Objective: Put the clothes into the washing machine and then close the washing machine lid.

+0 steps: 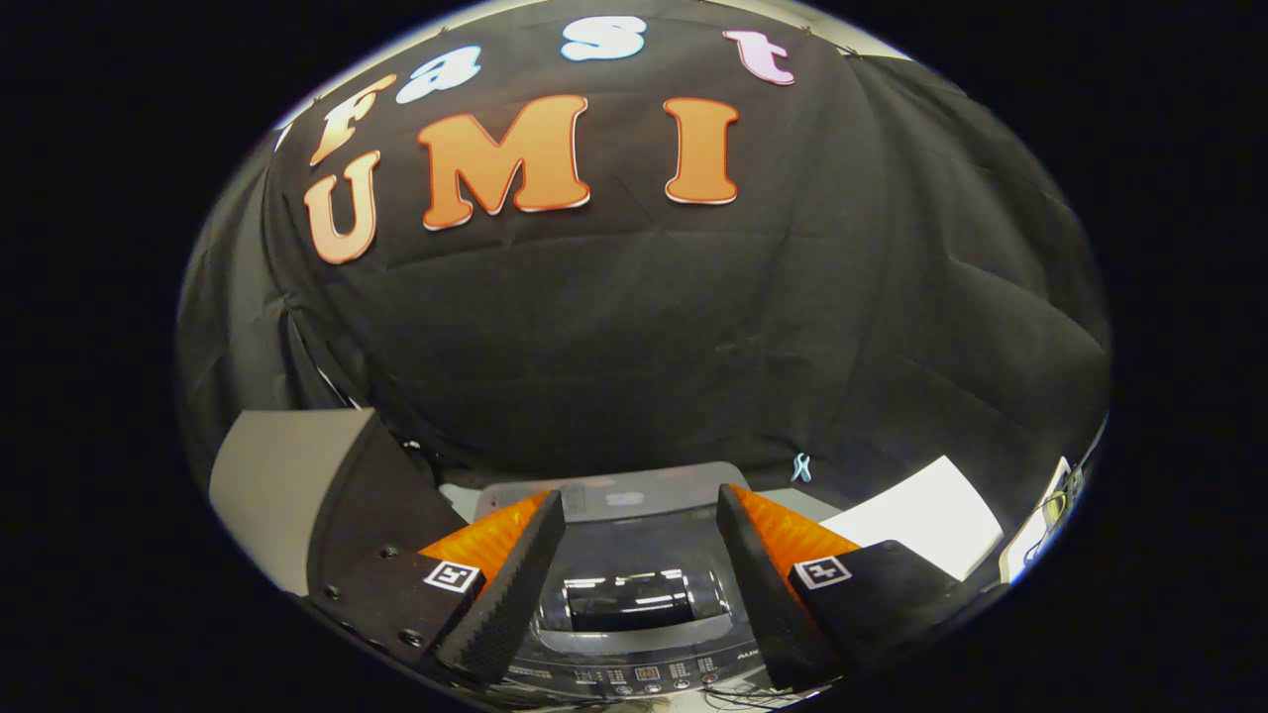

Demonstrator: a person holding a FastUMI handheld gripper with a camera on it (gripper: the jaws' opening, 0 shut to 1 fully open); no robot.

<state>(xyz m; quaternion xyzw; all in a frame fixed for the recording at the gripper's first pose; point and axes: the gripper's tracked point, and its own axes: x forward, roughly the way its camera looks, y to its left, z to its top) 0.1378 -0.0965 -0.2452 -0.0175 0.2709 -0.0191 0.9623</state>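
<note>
no readable text, washer panel point(644, 675) blurred

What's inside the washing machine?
The washing machine sits below the open, empty tongs. Its glass lid lies shut and reflects lights, so the inside can't be seen.

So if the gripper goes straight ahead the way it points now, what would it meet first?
Probably the black cloth wall beyond the open fingers. The washing machine lies lower, between them, so depth is uncertain.
</note>
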